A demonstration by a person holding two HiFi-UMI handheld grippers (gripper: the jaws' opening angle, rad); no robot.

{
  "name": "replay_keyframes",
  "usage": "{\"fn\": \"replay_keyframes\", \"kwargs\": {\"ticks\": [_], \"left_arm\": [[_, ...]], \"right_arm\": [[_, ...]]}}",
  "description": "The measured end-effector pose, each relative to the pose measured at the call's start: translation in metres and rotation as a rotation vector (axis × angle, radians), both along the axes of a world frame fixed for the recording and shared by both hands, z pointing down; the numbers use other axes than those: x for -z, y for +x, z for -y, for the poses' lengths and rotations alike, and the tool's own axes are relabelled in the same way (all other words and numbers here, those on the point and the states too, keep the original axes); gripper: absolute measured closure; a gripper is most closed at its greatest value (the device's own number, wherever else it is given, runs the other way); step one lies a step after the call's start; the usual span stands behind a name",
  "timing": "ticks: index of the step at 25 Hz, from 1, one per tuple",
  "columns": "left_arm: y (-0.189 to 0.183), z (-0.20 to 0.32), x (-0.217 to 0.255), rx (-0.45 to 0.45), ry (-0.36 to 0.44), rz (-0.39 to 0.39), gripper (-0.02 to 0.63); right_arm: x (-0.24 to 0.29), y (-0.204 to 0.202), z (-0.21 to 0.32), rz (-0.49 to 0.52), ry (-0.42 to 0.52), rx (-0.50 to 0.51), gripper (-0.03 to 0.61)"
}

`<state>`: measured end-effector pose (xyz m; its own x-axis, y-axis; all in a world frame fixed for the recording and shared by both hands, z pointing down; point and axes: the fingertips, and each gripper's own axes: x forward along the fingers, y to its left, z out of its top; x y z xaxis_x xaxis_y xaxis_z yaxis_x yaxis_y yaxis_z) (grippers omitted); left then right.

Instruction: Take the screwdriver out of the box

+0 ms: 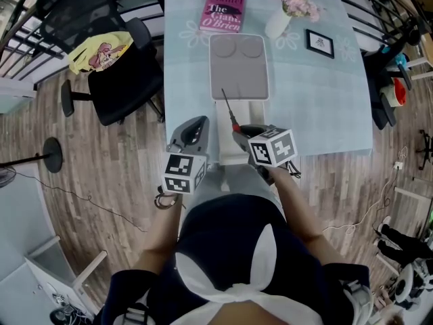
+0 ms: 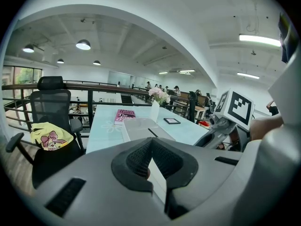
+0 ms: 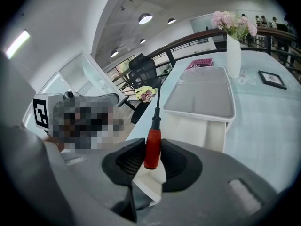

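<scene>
Screwdriver (image 3: 152, 147) sits clamped by its red handle in my right gripper (image 3: 151, 157), shaft pointing up and away over the box, seemingly lifted clear. On the table (image 1: 325, 107), the white box (image 1: 238, 66) lies just ahead and below. My left gripper (image 2: 150, 146), jaws drawn together, hangs beside its left. Book (image 1: 223, 10) and vase (image 1: 277, 24) stand beyond, well apart.
</scene>
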<state>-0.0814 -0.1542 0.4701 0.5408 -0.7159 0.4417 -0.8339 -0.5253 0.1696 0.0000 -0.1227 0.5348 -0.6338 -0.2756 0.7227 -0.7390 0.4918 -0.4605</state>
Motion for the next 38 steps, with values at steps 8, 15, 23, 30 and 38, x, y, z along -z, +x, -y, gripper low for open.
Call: {"fn": "replay_keyframes", "kwargs": {"ticks": [8,15,23,30,38], "left_arm": [[-0.001,0.002,0.005,0.002,0.008,0.002,0.597],[-0.003,0.004,0.011,0.002,0.022,-0.005,0.597],[0.002,0.004,0.016,-0.005,0.033,-0.006,0.597],[0.004,0.002,0.02,-0.002,0.038,-0.011,0.597],[0.007,-0.001,0.024,-0.004,0.049,-0.013,0.597]], "right_arm": [[0.019,-0.004,0.007,0.042,0.052,-0.001,0.476],[0.034,-0.005,0.013,0.066,0.12,-0.016,0.476],[0.055,-0.004,0.016,0.09,0.18,-0.008,0.476],[0.069,-0.005,0.014,0.117,0.213,-0.004,0.476],[0.084,-0.009,0.009,0.15,0.284,0.015,0.476]]}}
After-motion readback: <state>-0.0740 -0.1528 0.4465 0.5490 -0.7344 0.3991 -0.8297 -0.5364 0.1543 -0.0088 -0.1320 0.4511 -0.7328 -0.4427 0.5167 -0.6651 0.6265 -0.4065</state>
